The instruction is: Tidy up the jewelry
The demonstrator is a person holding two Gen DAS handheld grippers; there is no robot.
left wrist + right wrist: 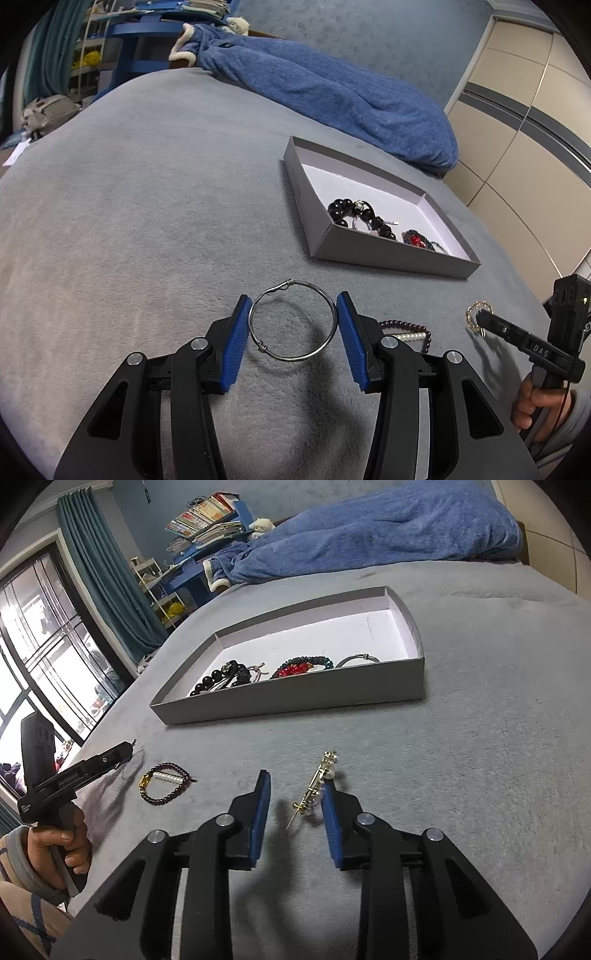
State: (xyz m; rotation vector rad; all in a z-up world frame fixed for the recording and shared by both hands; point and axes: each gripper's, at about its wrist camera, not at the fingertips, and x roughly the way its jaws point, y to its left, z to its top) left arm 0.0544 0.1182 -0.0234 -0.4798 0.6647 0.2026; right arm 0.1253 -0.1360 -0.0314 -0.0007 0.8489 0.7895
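Note:
My left gripper is shut on a thin silver bangle, its blue pads pressing the ring's two sides just above the grey bedspread. My right gripper is open; a gold and pearl brooch leans against its right pad, with a gap to the left pad. A dark bead bracelet with a pearl bar lies on the spread between the two grippers. Beyond them, the grey box holds a black bead bracelet, a red beaded piece and another silver bangle.
A blue blanket lies bunched along the far side of the bed. A wardrobe stands at the right. A window, teal curtain and blue shelves with books are at the left. A hand grips the left tool.

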